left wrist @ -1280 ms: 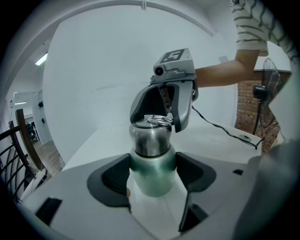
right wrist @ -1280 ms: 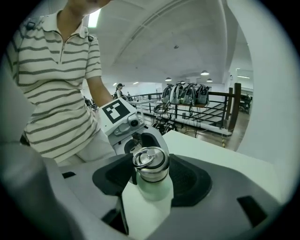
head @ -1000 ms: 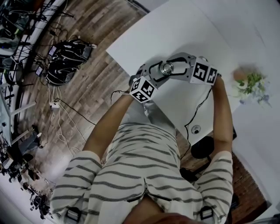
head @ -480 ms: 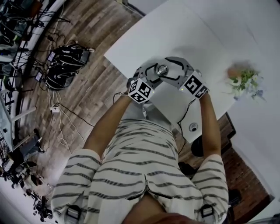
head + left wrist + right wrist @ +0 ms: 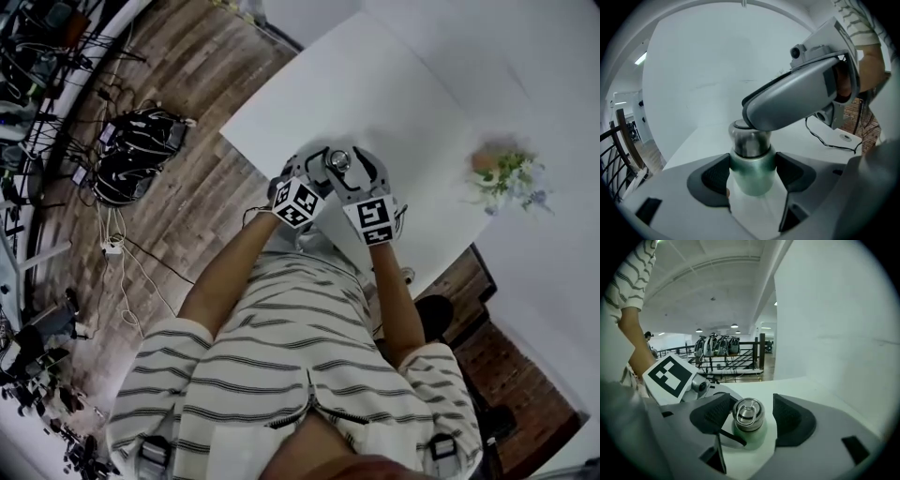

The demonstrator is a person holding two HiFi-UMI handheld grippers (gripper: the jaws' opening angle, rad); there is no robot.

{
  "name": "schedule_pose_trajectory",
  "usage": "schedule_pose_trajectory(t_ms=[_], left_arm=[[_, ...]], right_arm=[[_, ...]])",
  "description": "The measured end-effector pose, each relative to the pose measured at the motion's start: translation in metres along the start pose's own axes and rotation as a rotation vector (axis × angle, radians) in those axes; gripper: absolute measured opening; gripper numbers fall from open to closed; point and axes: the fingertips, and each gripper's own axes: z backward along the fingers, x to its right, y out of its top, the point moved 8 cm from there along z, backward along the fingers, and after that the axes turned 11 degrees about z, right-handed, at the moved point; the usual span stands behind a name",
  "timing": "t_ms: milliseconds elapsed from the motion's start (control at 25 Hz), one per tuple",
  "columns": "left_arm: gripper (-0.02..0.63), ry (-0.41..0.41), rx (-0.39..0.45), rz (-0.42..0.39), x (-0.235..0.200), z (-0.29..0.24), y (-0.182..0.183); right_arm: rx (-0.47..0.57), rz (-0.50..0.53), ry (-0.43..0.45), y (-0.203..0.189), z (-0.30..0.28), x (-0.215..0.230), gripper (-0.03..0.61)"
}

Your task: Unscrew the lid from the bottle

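Observation:
A pale green bottle with a steel lid stands near the edge of the white table. My left gripper is shut on the bottle's body, both dark pads pressed to its sides. In the right gripper view the lid with its wire ring sits between the jaws of my right gripper. These jaws have just been closing, but a gap shows beside the lid, so they stand open. The head view shows both grippers meeting at the lid.
A small potted plant stands on the table to the right. A cable runs over the table near its edge. Backpacks and cords lie on the wooden floor at the left.
My right gripper has swung round from the right side of the bottle to the side nearest the person, rolling as it went. The left gripper and the bottle stayed put.

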Motion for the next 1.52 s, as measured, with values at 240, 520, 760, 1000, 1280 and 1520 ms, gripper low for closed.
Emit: schedule_pose_trajectory(t_ms=[240, 520, 760, 1000, 1280, 1520], left_arm=[[0.308, 0.002, -0.007, -0.004, 0.0, -0.002, 0.002], [0.308, 0.009, -0.014, 0.001, 0.0, 0.0, 0.004], [0.308, 0.011, -0.022, 0.002, 0.001, -0.001, 0.004], [0.308, 0.005, -0.024, 0.003, -0.001, -0.001, 0.005], [0.308, -0.001, -0.024, -0.002, 0.0, 0.002, 0.005], [0.308, -0.005, -0.027, -0.005, 0.0, 0.0, 0.005]], right_arm=[[-0.018, -0.134, -0.094, 0.0, 0.0, 0.002, 0.291], [-0.086, -0.118, -0.102, -0.006, -0.011, -0.008, 0.268], [-0.078, -0.033, -0.092, -0.01, -0.013, -0.013, 0.238], [-0.071, -0.016, -0.026, -0.01, -0.013, -0.007, 0.238], [-0.045, 0.109, 0.21, -0.009, -0.012, 0.006, 0.238], [-0.039, 0.278, 0.47, -0.007, -0.018, 0.021, 0.239]])
